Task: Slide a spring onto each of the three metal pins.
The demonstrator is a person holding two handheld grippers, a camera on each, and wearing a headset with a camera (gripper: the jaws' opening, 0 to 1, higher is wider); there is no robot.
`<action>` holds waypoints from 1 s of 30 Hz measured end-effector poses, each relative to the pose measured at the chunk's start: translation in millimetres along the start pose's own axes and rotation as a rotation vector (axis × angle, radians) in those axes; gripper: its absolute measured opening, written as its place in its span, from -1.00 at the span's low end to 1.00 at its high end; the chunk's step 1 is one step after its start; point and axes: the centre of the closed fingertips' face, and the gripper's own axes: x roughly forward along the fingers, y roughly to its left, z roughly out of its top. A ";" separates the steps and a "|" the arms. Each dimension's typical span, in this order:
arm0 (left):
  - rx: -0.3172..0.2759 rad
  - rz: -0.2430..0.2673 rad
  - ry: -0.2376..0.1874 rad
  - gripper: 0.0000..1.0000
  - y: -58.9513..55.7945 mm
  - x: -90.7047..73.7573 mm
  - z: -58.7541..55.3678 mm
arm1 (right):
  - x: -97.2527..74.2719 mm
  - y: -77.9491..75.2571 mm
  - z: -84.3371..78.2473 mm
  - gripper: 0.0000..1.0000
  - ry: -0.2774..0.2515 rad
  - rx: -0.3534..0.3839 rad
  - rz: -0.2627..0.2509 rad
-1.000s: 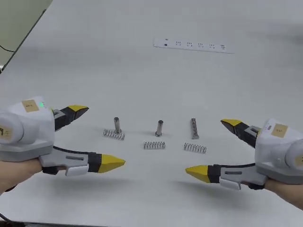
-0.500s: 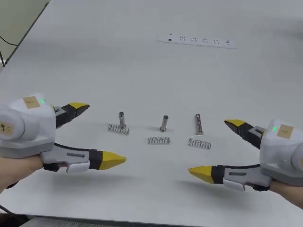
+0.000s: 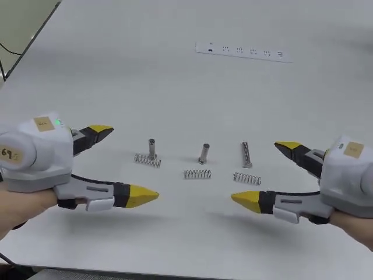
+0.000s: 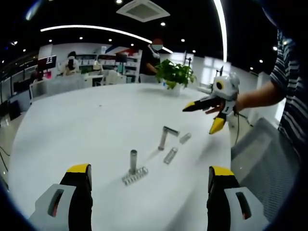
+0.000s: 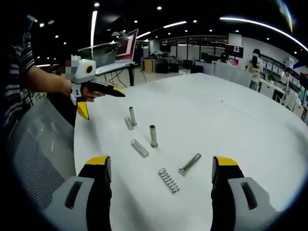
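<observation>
Nothing done yet: springs (image 3: 197, 174) lie loose on counter (image 3: 175, 87), one just before each of three pins (image 3: 204, 153), none threaded. Rightmost pin (image 3: 246, 154) seems toppled. Left gripper (image 3: 128, 162), right gripper (image 3: 257, 172): fingers wide, empty.

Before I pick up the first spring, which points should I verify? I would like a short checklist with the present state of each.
1. Left gripper open and empty: ok.
2. Right gripper open and empty: ok.
3. Left spring, middle spring and right spring lying loose on the table: ok.
4. Left pin and middle pin upright: ok.
5. Right pin upright: not ok, it lies on its side.
</observation>
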 end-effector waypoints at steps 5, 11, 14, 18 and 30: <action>-0.002 -0.003 0.004 0.97 -0.3 0.7 -0.9 | 5.1 -9.4 10.4 0.60 0.007 0.014 -0.010; -0.005 -0.001 0.001 0.97 1.1 0.6 -0.1 | 11.5 -21.9 11.3 0.40 0.047 0.026 -0.020; -0.006 0.001 -0.001 0.97 1.8 0.4 0.2 | 13.0 -28.8 12.4 0.33 0.056 0.049 -0.035; -0.007 -0.001 0.004 0.97 1.0 0.9 -0.9 | 17.6 -38.4 9.5 0.16 0.092 0.098 -0.039; -0.013 0.008 0.010 0.97 3.8 -5.9 -6.5 | 34.6 -49.2 -4.0 -0.22 0.206 0.265 -0.050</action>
